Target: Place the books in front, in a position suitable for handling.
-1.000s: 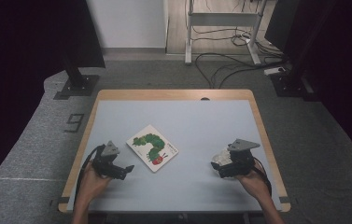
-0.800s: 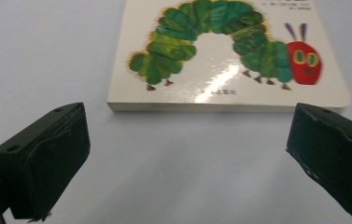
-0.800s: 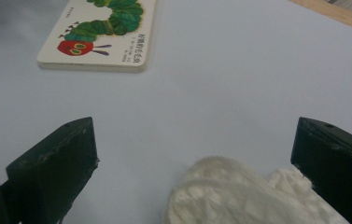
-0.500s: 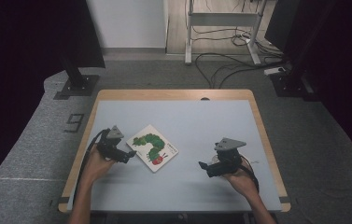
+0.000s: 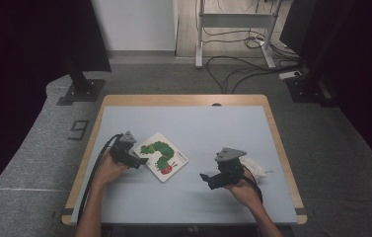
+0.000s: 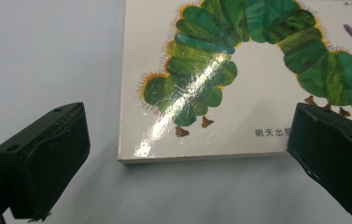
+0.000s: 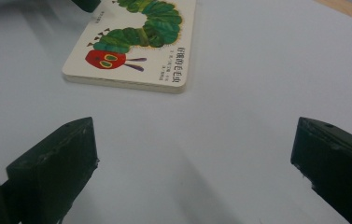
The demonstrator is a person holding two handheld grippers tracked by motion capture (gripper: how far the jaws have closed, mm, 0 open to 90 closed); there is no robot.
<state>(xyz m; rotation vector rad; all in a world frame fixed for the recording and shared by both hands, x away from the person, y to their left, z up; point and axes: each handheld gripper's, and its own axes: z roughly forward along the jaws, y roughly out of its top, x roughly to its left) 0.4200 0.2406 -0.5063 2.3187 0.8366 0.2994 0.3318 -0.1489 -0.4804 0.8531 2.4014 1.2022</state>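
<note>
Legible markings
Book [image 6: 239, 93] cover: Chinese characters, "明天出" readable at lower edge; floor mat [image 5: 40, 148]: "9".

Even overhead light on the table [image 5: 198, 123]; surroundings fall to near black. A glare streak crosses the glossy book [image 6: 211, 84] cover (left gripper view). Soft shadows lie beneath both grippers' blurred near jaws.

Glossy board book [image 6: 239, 93] on a matt, smooth, wood-edged table [image 5: 213, 123].
</note>
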